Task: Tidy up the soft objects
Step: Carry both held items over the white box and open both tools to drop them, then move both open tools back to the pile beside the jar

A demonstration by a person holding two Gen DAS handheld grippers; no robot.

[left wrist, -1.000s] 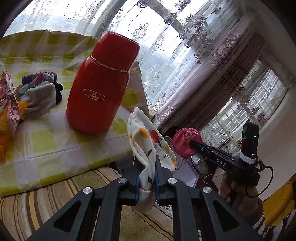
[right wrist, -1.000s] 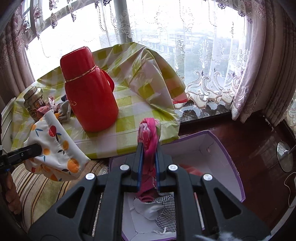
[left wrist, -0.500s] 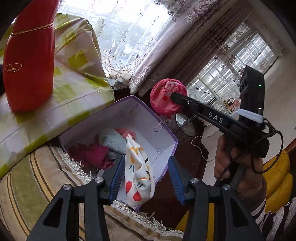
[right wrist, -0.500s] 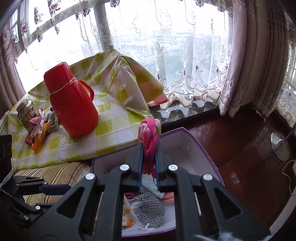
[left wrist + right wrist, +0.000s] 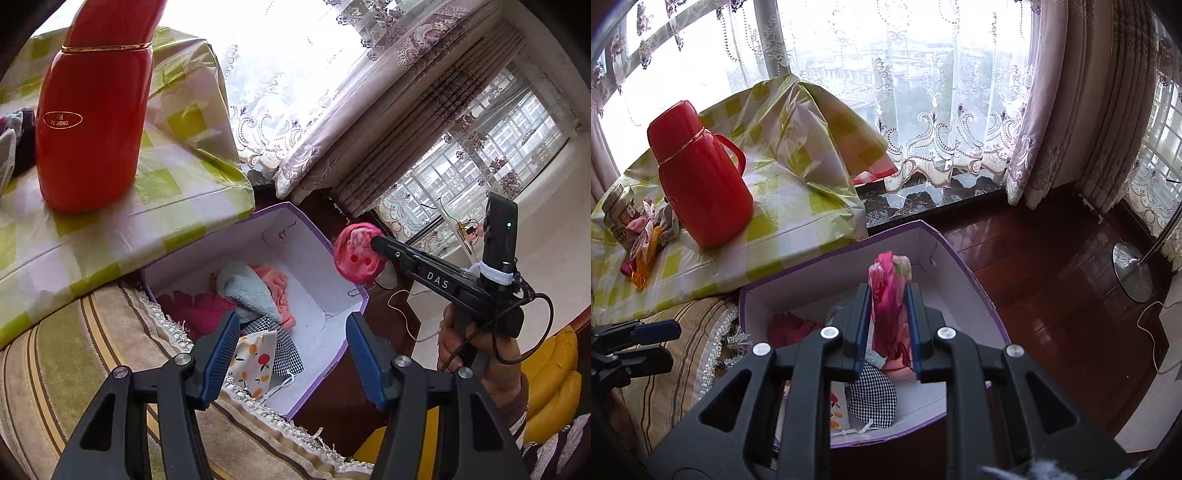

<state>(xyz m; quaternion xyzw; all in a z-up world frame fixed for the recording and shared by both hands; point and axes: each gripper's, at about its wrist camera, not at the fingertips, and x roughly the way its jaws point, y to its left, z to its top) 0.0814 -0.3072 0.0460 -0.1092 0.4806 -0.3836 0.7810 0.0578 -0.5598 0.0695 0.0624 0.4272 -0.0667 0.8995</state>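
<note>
Fingers of the left gripper [image 5: 291, 354] stand wide apart over the box [image 5: 317, 236] and are opening, with nothing between them. Below them, inside the box, lies the fruit-print cloth [image 5: 253, 360], resting on a checked cloth [image 5: 286, 349] near the box's near wall. Farther in sit a pale blue towel [image 5: 245, 288], a peach cloth [image 5: 275, 284] and a dark pink cloth [image 5: 207, 310].

The right gripper [image 5: 886, 325] hangs over the same box [image 5: 964, 273]. Its fingers are opening; the pink cloth [image 5: 890, 299] stands bunched upright between the blue pads and fills the narrow gap, and both pads touch it. From the left camera this cloth [image 5: 358, 254] shows as a round bundle at the tip of the right gripper [image 5: 373, 243], above the box's far rim, with a hand [image 5: 476, 350] around the handle.

The box is white inside with purple edges and stands beside the tabletop, against a striped cushion [image 5: 74, 350] with a fringe. A green-checked cover [image 5: 798, 206] drapes the tabletop. On it stand a red flask [image 5: 701, 184] and a jar [image 5: 618, 210], with a small heap of cloths [image 5: 646, 236] just beside the jar. Lace curtains [image 5: 923, 110] hang at the window behind, and a round metal stand base [image 5: 1132, 271] rests on the dark wood floor [image 5: 1052, 266].
</note>
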